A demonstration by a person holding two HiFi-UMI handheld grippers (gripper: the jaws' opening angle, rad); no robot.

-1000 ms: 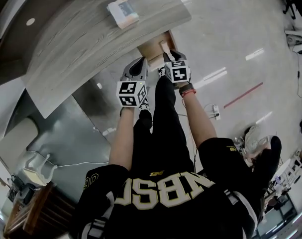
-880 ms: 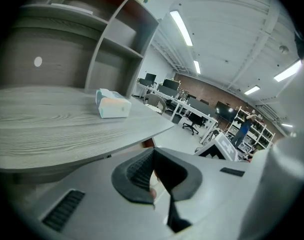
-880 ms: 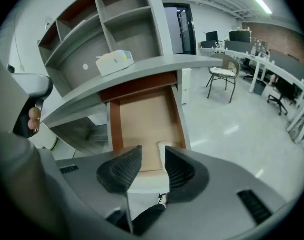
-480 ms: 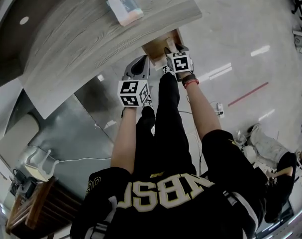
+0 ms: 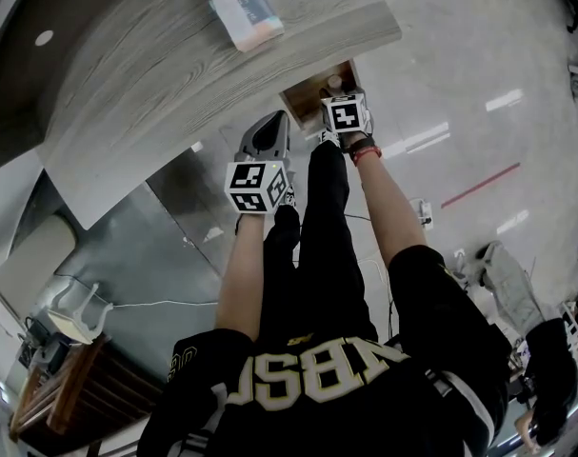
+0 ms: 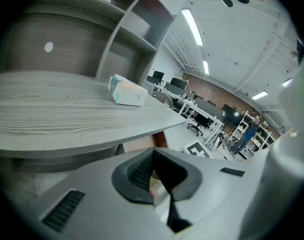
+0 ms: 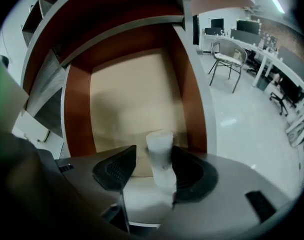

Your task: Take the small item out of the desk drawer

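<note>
— Nearest first. Left claw?
— Left gripper (image 6: pixel 153 156): smooth grey shell, ribbed dark pads, tips together, nothing between them. It sits just below the desk edge.
— Right one?
— Right gripper (image 7: pixel 153 153) points down into the drawer. Its jaws have just been opening and now stand wide apart. The small item (image 7: pixel 161 159), a matte white cylinder, stands upright between the pads, close to the right one and clear of the left.
— Drawer?
— Drawer (image 7: pixel 194 109): red-brown walls, plain beige bottom, open under the grey woodgrain desk (image 5: pixel 174 74).
— What do the views add?
— Only the right gripper view shows the drawer's inside properly. The head view shows both marker cubes and a pale packet (image 5: pixel 247 13) on the desk. The left gripper view adds shelves and far-off office desks.
</note>
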